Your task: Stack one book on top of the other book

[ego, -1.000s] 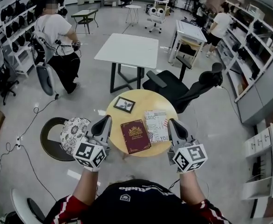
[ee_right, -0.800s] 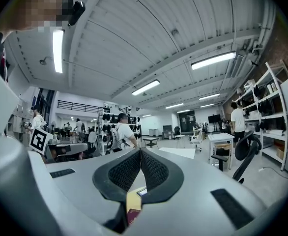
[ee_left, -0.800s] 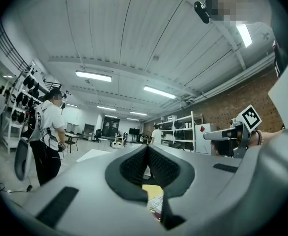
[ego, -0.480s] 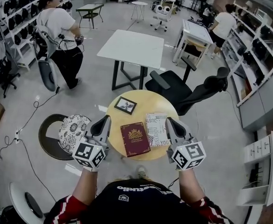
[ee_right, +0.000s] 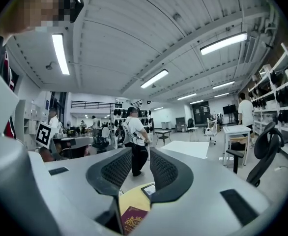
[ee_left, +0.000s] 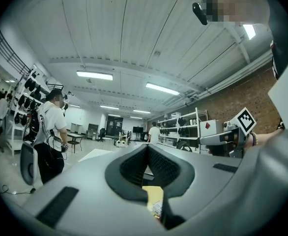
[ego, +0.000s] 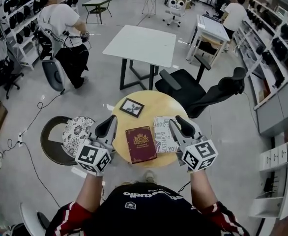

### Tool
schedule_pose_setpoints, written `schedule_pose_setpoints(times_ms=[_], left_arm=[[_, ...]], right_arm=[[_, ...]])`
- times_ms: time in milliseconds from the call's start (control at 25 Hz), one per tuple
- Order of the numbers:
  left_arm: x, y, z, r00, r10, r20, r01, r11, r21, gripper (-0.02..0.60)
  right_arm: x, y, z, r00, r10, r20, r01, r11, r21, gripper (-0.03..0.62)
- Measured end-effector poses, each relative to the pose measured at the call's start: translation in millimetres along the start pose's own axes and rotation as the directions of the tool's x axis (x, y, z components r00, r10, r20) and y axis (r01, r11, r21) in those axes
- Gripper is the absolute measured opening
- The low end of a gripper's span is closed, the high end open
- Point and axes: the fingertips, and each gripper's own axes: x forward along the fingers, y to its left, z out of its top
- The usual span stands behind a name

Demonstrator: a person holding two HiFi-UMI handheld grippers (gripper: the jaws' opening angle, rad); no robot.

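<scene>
A dark red book (ego: 141, 144) with a gold crest lies on the round wooden table (ego: 151, 108). A white printed book (ego: 163, 133) lies flat just right of it, their edges close. My left gripper (ego: 110, 123) hovers at the table's left edge, beside the red book, shut and empty; in the left gripper view its tips (ee_left: 147, 149) meet. My right gripper (ego: 176, 123) hovers over the white book's right side. Its jaws have just been opening and stand open (ee_right: 141, 157) with nothing between them. Below them show the red book (ee_right: 131, 221) and the table (ee_right: 129, 198).
A small black picture frame (ego: 131, 107) lies at the table's far left. A black office chair (ego: 203, 93) stands behind the table on the right, and a patterned stool (ego: 77, 134) on the left. A white square table (ego: 144, 44) and people stand farther off.
Both grippers have edged forward toward the table. The right gripper's jaws have parted. The books and frame lie where they were.
</scene>
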Motion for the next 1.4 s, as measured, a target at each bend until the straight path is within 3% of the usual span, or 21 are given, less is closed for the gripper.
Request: schedule_pose_setpoints(times_ms=[80, 280, 680, 960, 1400], left_arm=[[2.6, -1.6, -0.3, 1.000, 0.003, -0.001, -0.003, 1.000, 0.004, 0.015], [4.7, -7.3, -3.3, 1.000, 0.009, -0.011, -0.009, 1.000, 0.015, 0.017], [-7.6, -6.0, -24.5, 0.997, 0.068, -0.044, -0.068, 0.998, 0.000, 0.015], [-24.0, -0.9, -43.9, 0.989, 0.119, -0.083, -0.119, 0.993, 0.006, 0.015], [-40.5, 10.4, -48.8, 0.972, 0.211, -0.107, -0.211, 0.977, 0.015, 0.016]], right_arm=[[3.2, -3.3, -5.1, 1.000, 0.015, -0.018, -0.015, 1.000, 0.003, 0.166], [13.6, -17.2, -31.0, 0.997, 0.028, -0.067, -0.025, 0.999, 0.043, 0.166], [41.7, -32.2, -145.4, 0.950, 0.117, -0.290, -0.072, 0.984, 0.161, 0.157], [58.6, -36.7, -232.1, 0.887, 0.166, -0.430, -0.091, 0.978, 0.189, 0.155], [83.2, -33.6, -350.1, 0.754, 0.256, -0.606, -0.078, 0.949, 0.304, 0.155]])
